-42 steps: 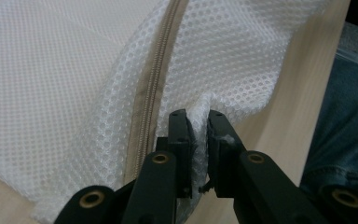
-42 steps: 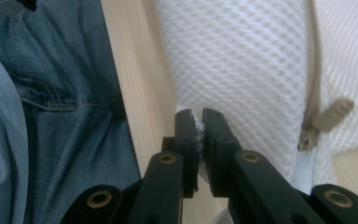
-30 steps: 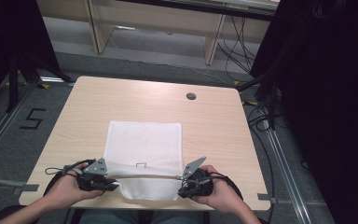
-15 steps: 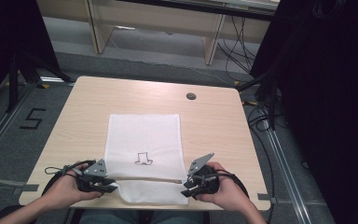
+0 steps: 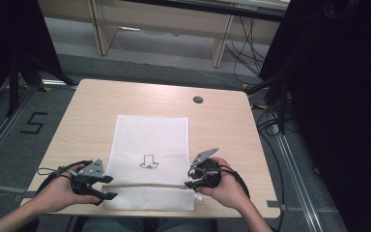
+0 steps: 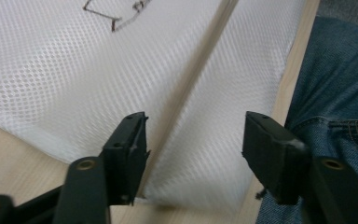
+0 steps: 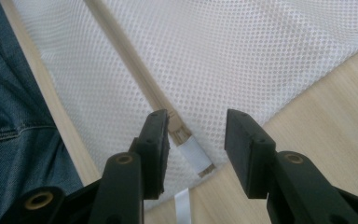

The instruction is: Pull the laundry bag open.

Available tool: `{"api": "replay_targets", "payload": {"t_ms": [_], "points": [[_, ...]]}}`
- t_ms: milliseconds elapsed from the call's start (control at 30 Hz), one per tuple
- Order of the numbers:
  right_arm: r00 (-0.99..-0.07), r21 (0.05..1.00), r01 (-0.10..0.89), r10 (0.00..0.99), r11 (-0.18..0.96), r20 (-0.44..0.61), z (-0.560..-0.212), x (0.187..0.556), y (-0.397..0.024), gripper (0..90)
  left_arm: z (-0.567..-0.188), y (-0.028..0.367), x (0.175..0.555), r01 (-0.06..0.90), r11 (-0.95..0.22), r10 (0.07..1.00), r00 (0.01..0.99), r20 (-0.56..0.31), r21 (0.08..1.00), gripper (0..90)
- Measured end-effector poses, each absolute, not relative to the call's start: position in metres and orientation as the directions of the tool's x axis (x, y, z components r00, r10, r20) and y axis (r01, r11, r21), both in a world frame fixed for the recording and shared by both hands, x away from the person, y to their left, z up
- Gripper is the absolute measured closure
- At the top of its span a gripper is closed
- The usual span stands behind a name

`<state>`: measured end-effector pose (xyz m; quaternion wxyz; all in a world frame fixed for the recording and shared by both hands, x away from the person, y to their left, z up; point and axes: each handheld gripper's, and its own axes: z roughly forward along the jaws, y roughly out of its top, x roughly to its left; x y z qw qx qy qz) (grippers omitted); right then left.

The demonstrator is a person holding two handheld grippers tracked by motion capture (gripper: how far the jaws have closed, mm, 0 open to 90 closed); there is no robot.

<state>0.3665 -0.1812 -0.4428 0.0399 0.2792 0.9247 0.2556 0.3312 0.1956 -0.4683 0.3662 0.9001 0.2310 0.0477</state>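
both tools, left tool (image 5: 107, 187) and right tool (image 5: 191, 179), had just opened, releasing the white mesh laundry bag (image 5: 150, 145) on the worktop (image 5: 222, 121); smoothing or folding likely came next.

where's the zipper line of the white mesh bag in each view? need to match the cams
High view: the zipper line of the white mesh bag runs level near the near edge, between the two tools.
Left gripper view: a diagonal seam from top right down to the left jaw.
Right gripper view: a diagonal from top left down to the white pull tab between the jaws.
Shared landmark: the light wooden table.
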Motion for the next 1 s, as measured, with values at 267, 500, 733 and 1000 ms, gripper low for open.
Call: {"api": "replay_targets", "payload": {"t_ms": [267, 500, 733, 1000], "points": [[-0.823, 0.489, 0.528, 0.56, 0.694, 0.095, -0.446, 0.371, -0.179, 74.9, -0.458, 0.197, 0.338, 0.398, -0.529, 0.508, 0.856, -0.095, 0.749, 43.6], [-0.833, 0.456, 0.526, 0.544, 0.718, 0.103, -0.452, 0.369, -0.17, 86.2, -0.477, 0.171, 0.351, 0.405, -0.648, 0.448, 0.888, -0.107, 0.645, 75.6], [-0.829, 0.431, 0.543, 0.542, 0.72, 0.138, -0.461, 0.371, -0.171, 90.0, -0.492, 0.155, 0.358, 0.391, -0.728, 0.42, 0.903, -0.085, 0.563, 84.5], [-0.827, 0.377, 0.551, 0.548, 0.744, 0.128, -0.47, 0.368, -0.169, 89.3, -0.494, 0.148, 0.363, 0.366, -0.75, 0.408, 0.912, -0.05, 0.551, 84.7]]}}
